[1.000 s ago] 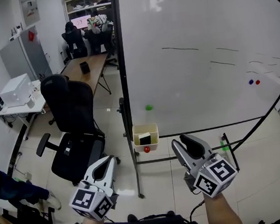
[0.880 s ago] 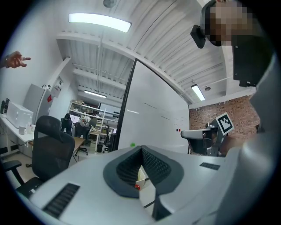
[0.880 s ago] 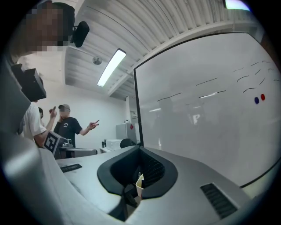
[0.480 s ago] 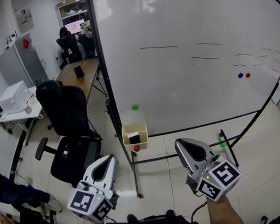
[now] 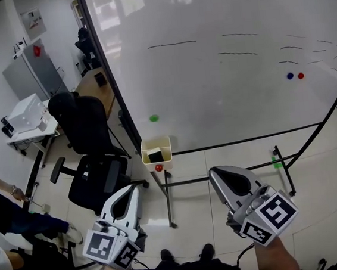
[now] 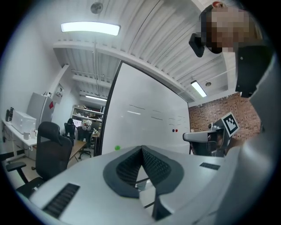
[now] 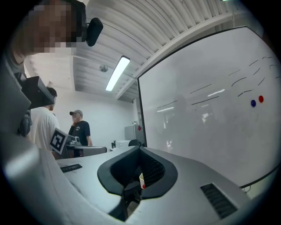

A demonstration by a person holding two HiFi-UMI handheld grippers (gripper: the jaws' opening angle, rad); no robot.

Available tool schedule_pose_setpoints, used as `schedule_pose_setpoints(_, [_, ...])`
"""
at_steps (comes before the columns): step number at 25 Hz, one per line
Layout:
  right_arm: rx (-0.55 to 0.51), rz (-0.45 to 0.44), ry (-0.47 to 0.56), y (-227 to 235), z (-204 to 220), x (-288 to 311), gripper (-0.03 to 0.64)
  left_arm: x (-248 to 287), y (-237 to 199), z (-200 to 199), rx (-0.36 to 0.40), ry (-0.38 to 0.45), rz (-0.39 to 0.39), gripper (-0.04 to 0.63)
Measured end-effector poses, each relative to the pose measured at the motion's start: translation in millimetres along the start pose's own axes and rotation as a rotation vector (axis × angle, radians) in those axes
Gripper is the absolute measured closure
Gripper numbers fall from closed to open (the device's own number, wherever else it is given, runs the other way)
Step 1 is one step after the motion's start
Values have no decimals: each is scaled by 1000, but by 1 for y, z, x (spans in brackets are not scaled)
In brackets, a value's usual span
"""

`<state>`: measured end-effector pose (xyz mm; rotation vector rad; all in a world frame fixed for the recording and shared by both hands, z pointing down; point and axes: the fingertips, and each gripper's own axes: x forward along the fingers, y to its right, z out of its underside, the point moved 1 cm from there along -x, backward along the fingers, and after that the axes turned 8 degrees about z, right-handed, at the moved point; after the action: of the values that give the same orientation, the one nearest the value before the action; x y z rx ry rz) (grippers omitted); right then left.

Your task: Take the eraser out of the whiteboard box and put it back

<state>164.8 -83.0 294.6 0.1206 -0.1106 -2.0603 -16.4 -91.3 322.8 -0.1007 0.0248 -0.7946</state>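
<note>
A pale yellow box [image 5: 165, 144] hangs at the whiteboard's [image 5: 225, 47] lower left corner, with a black eraser [image 5: 154, 156] inside and a red magnet [image 5: 159, 168] below it. In the head view both grippers sit low and well short of the box. My left gripper [image 5: 131, 192] is shut and empty, its pads meeting at the tips in the left gripper view [image 6: 141, 149]. My right gripper [image 5: 217, 173] is also shut and holds nothing. Its view shows the box [image 7: 141, 180] small and far behind the closed pads [image 7: 151, 169].
A black office chair [image 5: 93, 163] stands left of the board's stand [image 5: 170, 206]. A table with a white machine [image 5: 25, 113] and a seated person's arm [image 5: 12, 217] are at far left. Green [image 5: 153, 118], blue [image 5: 290, 76] and red [image 5: 300, 76] magnets dot the board.
The whiteboard's left edge and the box have slid left and slightly up in the head view as both grippers travelled. The person's raised hand at left has dropped.
</note>
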Motion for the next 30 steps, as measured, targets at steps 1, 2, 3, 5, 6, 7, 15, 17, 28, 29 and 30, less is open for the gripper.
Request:
schedule_pose_setpoints(1, [10,5,2,2,-1,-5,598,0,3,3,-2,-11,0,560])
schedule_pose_setpoints(2, [17,13,6,2,-2,-11,598,-2,7,6,-4,-22,5,560])
schedule_pose_setpoints(3, [18,22,11,1,-4,-17,598,-5,11,7,-7,-24,14,560])
schedule_pose_setpoints(5, [7,45,20,-2,-8,-27,598,-12,14,7,-7,-9,29,560])
schedule_pose_setpoints(6, [2,58,22,-3,-9,-29,598,-16,13,8,-5,-2,30,560])
schedule_pose_setpoints(7, [2,73,22,-4,-9,-31,598,-19,11,11,-4,-1,29,560])
schedule_pose_setpoints(15, [-23,144,0,-34,-7,-62,598,-51,24,18,-19,-8,110,560])
schedule_pose_setpoints(17, [-26,146,-4,-38,-5,-76,598,-58,34,15,-16,-3,111,560])
schedule_pose_setpoints(28, [-91,58,7,8,-29,-189,598,-52,145,1,10,21,14,560])
schedule_pose_setpoints(29, [-95,47,12,14,-31,-197,598,-47,156,2,5,23,10,560])
schedule_pose_setpoints(30, [-92,37,13,19,-32,-204,598,-43,166,4,-6,28,8,560])
